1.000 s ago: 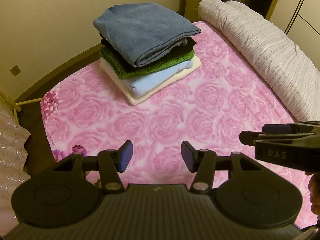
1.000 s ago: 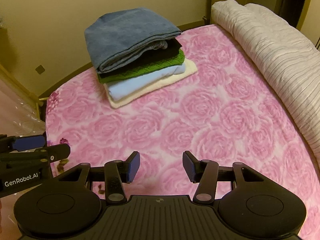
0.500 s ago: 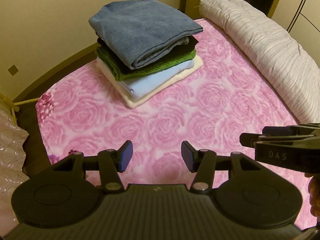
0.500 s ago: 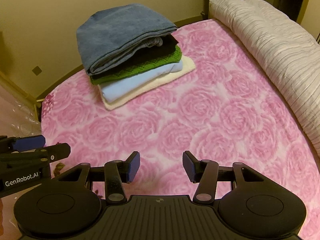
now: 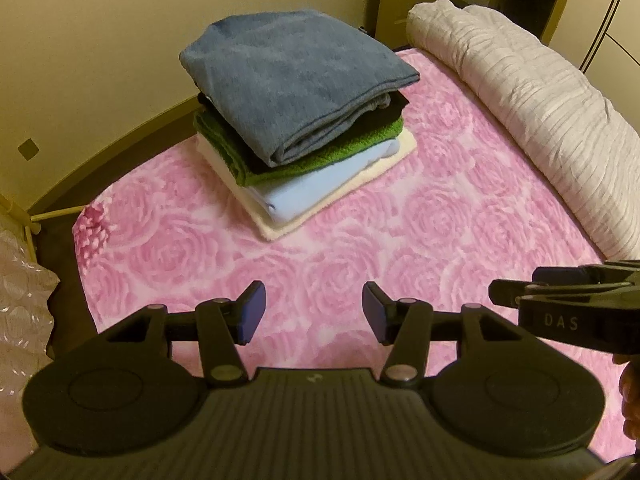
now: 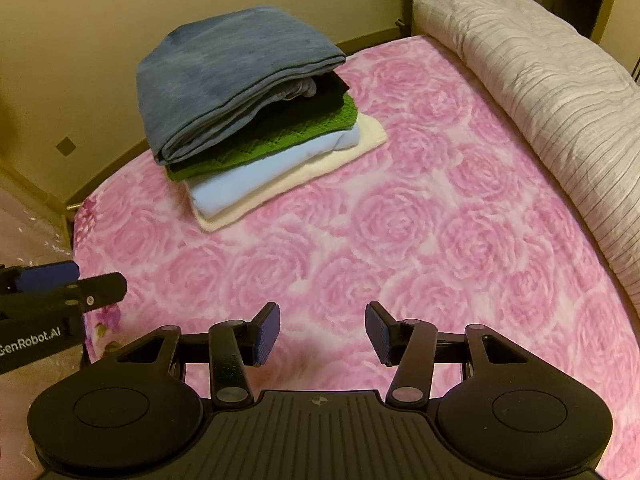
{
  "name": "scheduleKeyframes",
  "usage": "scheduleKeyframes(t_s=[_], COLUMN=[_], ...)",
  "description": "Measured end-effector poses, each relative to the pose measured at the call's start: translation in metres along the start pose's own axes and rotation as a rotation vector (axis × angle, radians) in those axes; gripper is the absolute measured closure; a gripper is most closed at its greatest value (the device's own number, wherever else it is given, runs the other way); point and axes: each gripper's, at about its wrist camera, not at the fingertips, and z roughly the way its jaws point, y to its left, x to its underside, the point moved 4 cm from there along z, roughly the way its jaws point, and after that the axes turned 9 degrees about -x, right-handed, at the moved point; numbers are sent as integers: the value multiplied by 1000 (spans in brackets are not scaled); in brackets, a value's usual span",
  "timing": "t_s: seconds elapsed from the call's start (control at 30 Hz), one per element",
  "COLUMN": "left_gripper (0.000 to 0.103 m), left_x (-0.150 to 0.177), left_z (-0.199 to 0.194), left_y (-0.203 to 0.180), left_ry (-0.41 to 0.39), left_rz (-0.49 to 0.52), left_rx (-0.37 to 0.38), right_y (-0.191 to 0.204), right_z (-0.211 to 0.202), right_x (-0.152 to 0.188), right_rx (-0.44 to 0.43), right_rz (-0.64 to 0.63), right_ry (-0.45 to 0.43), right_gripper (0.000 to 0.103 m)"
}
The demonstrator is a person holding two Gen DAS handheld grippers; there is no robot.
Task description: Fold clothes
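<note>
Both your left gripper (image 5: 313, 312) and right gripper (image 6: 323, 334) gape wide, empty; reaching carelessly could topple the clothes stack (image 5: 298, 128).

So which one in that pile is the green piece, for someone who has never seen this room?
Find the pink rose-patterned blanket covering the bed, then the stack of folded clothes near its far corner. The folded green knitted garment lies mid-stack, under a black layer and above the pale blue one; it is the only green, open-textured piece.

Both wrist views angle steeply down — sharing the pink bedspread (image 5: 400, 240).
</note>
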Motion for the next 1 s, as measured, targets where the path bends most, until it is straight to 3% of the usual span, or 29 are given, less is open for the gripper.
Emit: scheduleKeyframes(t_s=[1.0], left_gripper=[53], left_x=[-19], left_z=[-9], left_y=[24], left_ry=[-90], left_rz=[-6], left_rx=[12], right_y=[35], right_z=[-6], right_x=[-18], right_rx=[36], right_rz=[-29], right_ry=[-30], right_gripper=[52])
